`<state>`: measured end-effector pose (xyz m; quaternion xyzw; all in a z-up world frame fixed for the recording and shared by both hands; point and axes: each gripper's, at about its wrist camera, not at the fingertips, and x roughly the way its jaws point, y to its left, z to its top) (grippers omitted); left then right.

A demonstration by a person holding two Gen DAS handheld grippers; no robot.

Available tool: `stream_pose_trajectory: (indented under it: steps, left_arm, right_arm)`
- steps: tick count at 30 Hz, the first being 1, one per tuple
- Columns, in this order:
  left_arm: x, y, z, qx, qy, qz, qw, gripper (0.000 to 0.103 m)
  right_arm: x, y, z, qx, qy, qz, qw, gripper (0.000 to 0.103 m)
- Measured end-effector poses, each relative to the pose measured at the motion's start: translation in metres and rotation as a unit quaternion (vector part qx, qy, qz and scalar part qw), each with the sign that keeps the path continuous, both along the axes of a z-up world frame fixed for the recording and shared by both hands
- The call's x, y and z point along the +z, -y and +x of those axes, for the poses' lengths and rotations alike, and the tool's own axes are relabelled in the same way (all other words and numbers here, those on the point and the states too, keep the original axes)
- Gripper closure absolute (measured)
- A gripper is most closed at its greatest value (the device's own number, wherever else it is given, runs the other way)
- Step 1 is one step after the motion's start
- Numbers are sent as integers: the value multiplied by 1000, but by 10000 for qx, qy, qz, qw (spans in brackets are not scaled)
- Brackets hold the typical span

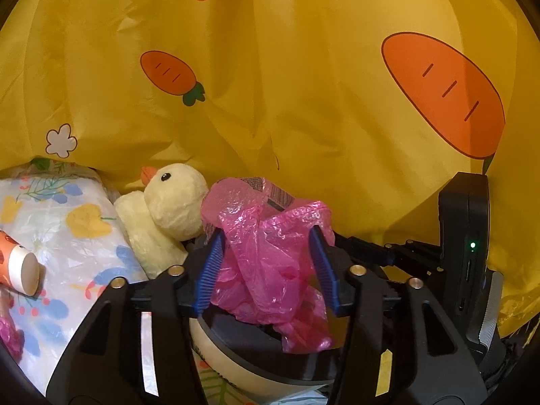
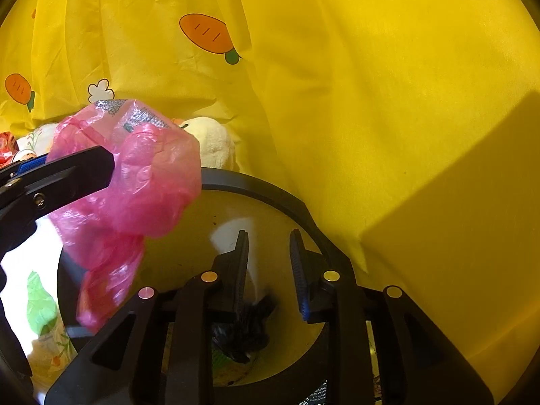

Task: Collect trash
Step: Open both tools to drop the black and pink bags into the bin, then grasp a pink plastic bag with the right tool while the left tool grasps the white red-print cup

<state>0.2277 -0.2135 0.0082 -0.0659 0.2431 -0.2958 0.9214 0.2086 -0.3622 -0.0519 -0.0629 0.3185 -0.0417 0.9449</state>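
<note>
Your left gripper [image 1: 266,263] clamps the pink bag [image 1: 266,256] at frame centre, above the bin [image 2: 270,195]. Right gripper [image 2: 268,270] stands apart, seemingly empty. Trailing film may snag the rim.

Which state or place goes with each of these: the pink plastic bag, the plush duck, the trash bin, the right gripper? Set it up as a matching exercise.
Things:
1. pink plastic bag
2. plush duck
3. trash bin
4. right gripper

States or places:
A. open, holding nothing
B. clamped in the left gripper
C. black-rimmed, below both grippers
D. lying against the yellow carrot-print curtain

Pairs: 1-B, 2-D, 3-C, 4-A
</note>
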Motion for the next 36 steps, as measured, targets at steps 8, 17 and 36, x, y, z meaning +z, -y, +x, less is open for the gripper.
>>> stream_pose_trajectory:
  steps: [8, 17, 36]
  left_arm:
    - [1, -17, -3, 49, -126, -304, 9994, 20]
    - [12, -54, -23, 503, 29, -489, 9975, 18]
    - [18, -110, -75, 1391, 498, -96, 9890, 14]
  right_arm:
    - [5, 0, -5, 25, 79, 119, 9999, 67]
    - [19, 2, -14, -8, 295, 179, 9994, 55]
    - [36, -25, -28, 413, 506, 271, 9975, 42]
